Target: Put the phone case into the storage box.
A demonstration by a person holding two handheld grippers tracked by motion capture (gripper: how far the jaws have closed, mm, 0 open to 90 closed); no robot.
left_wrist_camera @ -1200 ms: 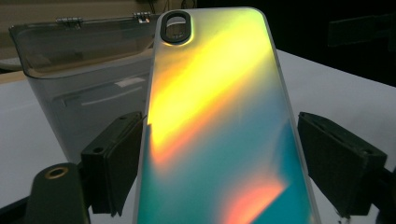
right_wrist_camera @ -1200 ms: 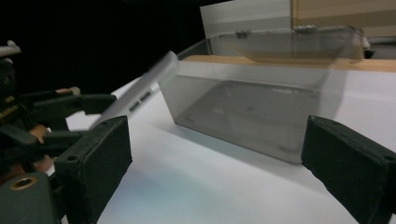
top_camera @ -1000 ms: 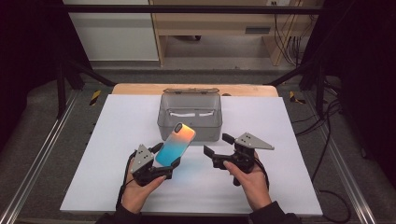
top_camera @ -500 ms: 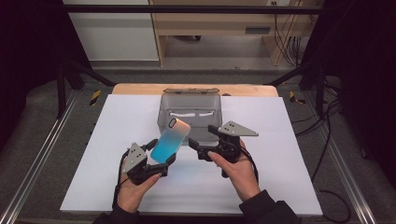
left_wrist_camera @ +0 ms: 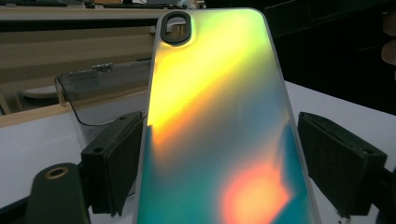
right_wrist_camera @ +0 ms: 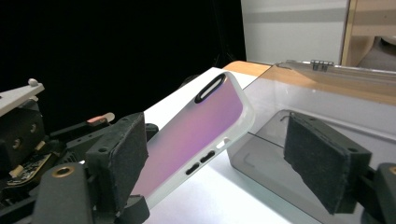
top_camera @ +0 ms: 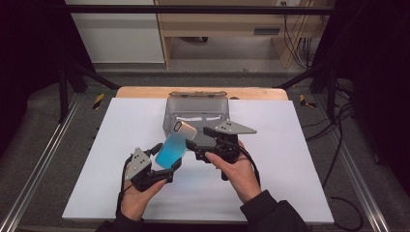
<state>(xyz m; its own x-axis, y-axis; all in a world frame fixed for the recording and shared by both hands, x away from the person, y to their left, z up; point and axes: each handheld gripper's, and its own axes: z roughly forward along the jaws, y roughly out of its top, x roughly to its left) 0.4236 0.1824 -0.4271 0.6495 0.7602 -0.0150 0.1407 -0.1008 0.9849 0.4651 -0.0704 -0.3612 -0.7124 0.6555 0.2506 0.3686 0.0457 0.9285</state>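
An iridescent phone case [top_camera: 172,145], blue low down and orange near its camera cutout, is held tilted above the white table sheet [top_camera: 290,154]. My left gripper [top_camera: 166,157] is shut on its lower part. In the left gripper view the case [left_wrist_camera: 219,121] stands upright between the two pads [left_wrist_camera: 114,163]. My right gripper [top_camera: 198,140] is open just to the right of the case's upper end. In the right gripper view the case [right_wrist_camera: 201,130] lies close to the left pad [right_wrist_camera: 123,158], and the right pad stands well apart from it.
A clear smoky plastic box [top_camera: 196,110] stands at the back middle of the sheet, just behind the case and the right gripper, and is also in the gripper views [left_wrist_camera: 93,91] [right_wrist_camera: 322,98]. A wooden strip [top_camera: 145,92] edges the table's far side.
My right gripper has moved left and a little forward, up to the case's upper end. The left gripper with the case has shifted slightly left.
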